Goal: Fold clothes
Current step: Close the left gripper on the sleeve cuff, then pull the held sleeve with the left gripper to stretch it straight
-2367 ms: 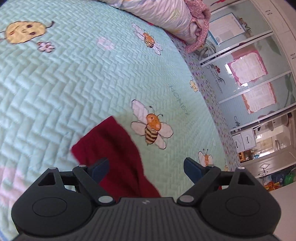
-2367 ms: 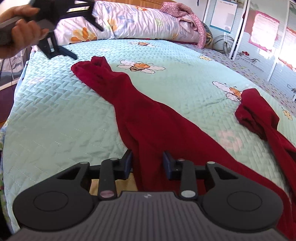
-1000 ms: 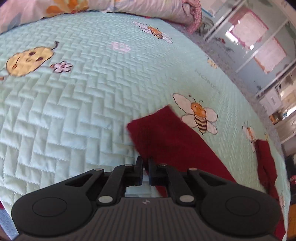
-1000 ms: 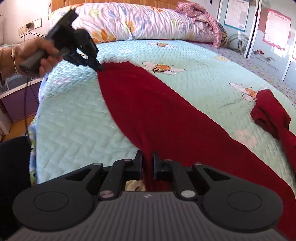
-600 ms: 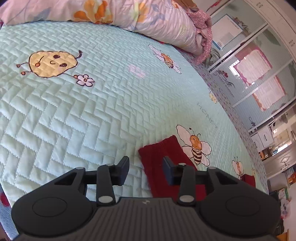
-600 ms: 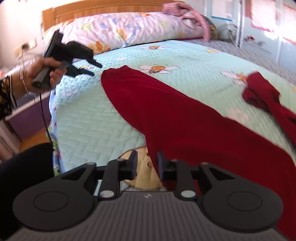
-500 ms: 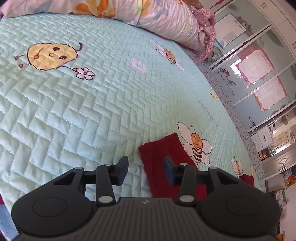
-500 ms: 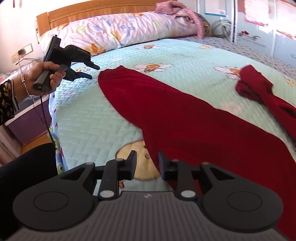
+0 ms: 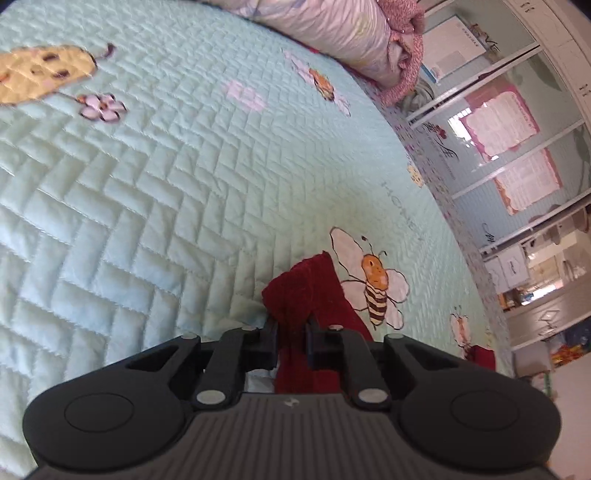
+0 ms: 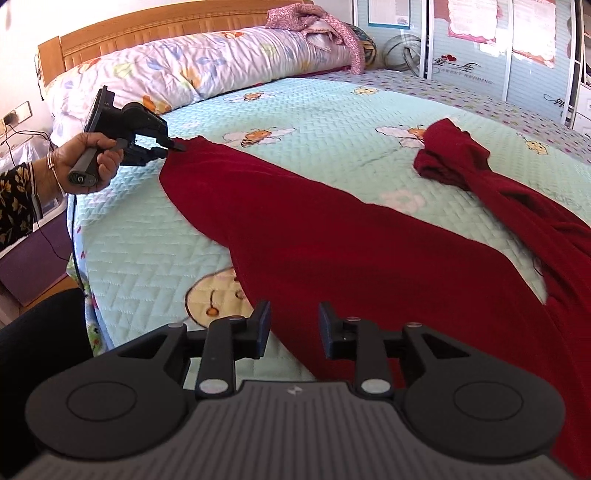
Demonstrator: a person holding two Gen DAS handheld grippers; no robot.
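Observation:
A dark red garment (image 10: 332,236) lies stretched across the mint quilted bedspread (image 10: 332,110). One sleeve of it is bunched at the right (image 10: 450,155). In the left wrist view my left gripper (image 9: 291,332) is shut on the garment's end (image 9: 306,288), with red cloth pinched between the fingers. The right wrist view shows that left gripper (image 10: 173,147) held by a hand (image 10: 88,158) at the bed's left side, gripping the garment's tip. My right gripper (image 10: 293,325) is open just above the garment's near edge, and cloth shows between its fingers.
A floral pillow (image 10: 192,70) and a pink cloth (image 10: 314,22) lie along the wooden headboard (image 10: 166,26). Wardrobe doors (image 10: 472,48) stand at the far right. The bed's left edge drops to a purple bedside unit (image 10: 33,258).
The left gripper, open half a second ago, has closed on the garment's end. The right gripper, shut on the cloth a second ago, has opened and spread wider.

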